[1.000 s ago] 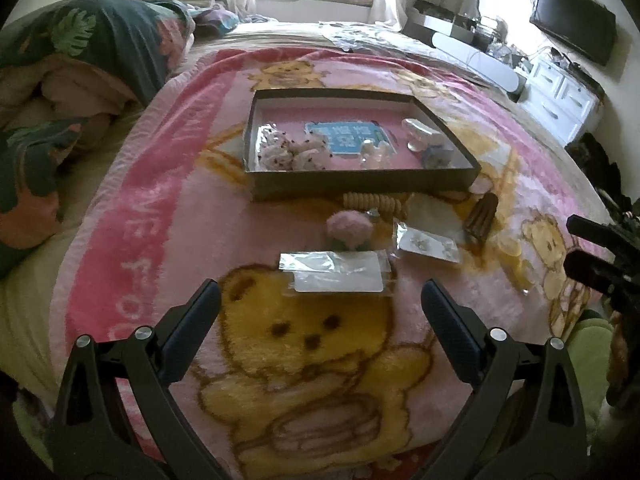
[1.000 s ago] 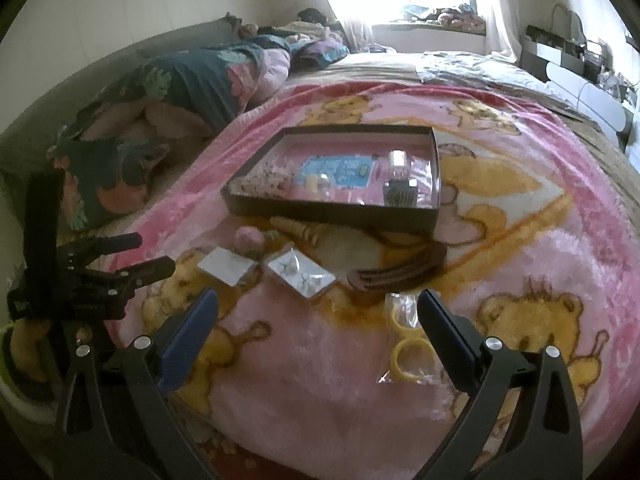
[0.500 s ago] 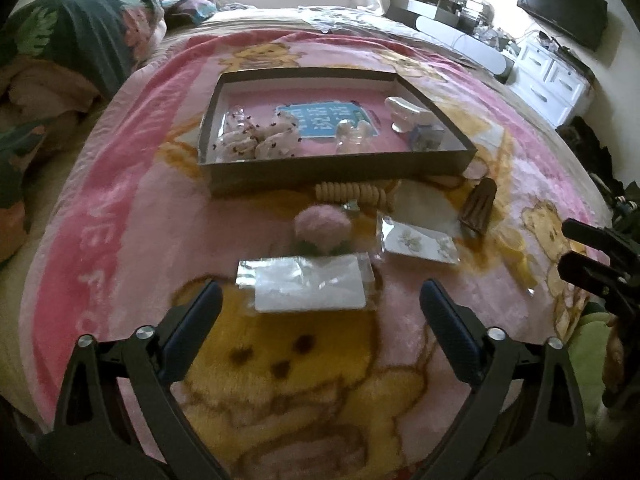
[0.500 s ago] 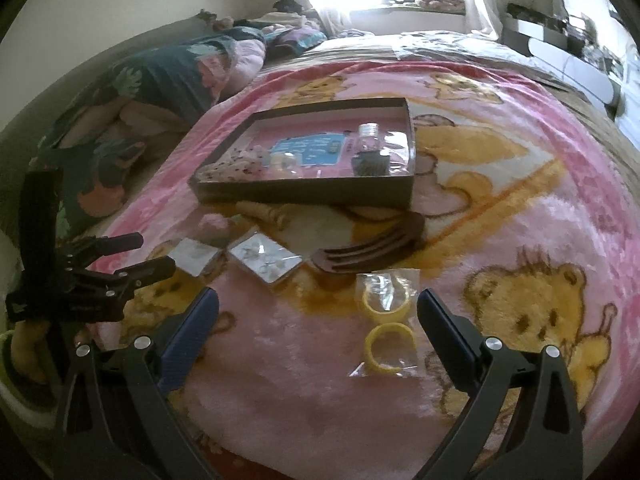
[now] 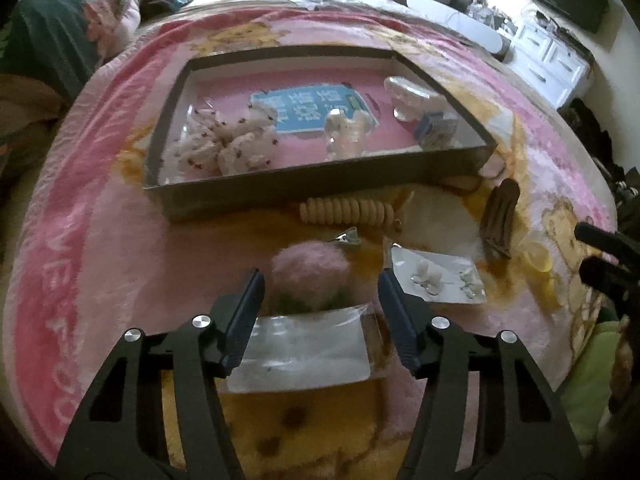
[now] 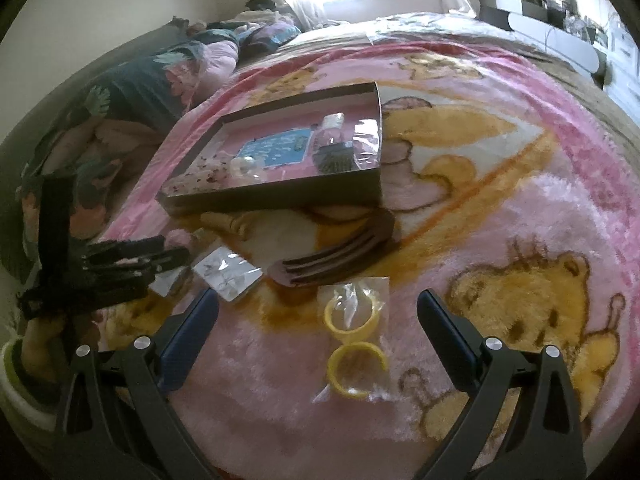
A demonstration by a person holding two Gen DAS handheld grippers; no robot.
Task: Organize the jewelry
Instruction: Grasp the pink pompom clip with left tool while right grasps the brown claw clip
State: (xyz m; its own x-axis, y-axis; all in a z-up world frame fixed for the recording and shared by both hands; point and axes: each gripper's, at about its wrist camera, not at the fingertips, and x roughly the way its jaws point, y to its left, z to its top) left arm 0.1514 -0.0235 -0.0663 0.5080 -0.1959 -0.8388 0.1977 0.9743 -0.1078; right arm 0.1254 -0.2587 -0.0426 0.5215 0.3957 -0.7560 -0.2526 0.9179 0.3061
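1. My left gripper (image 5: 318, 292) tilts steeply down over the pink bear blanket (image 5: 100, 240), close to the near edge of the bed. My left hand shows only as a green cuff and a bit of hand (image 6: 36, 344) at the left edge of the right camera's view.
2. Its jaws have just been closing and now stand about half open, astride the clear plastic packet (image 5: 304, 350) with a white card inside. The left pad sits at the packet's left edge and the right pad just beside its right edge; I cannot tell whether either presses on it yet.
3. A fluffy pink pom-pom (image 5: 310, 270) lies just past the packet, between my fingertips and touching the packet's far edge.
4. My right gripper (image 6: 318, 324) also points down, jaws wide and holding nothing. A clear bag with two yellow rings (image 6: 352, 344) lies between its fingers, apart from both.
5. Beside my left gripper on the right lies an earring card (image 5: 438, 276). Farther on are a brown comb-like clip (image 5: 500, 216) and a ribbed wooden bracelet (image 5: 346, 210) touching the front wall of the tray.
6. The shallow dark tray (image 5: 320, 184) sits farther up the bed, already holding a white dotted scrunchie (image 5: 228, 140), a blue card and small clear pieces.
7. Open blanket lies to the left of my left gripper.
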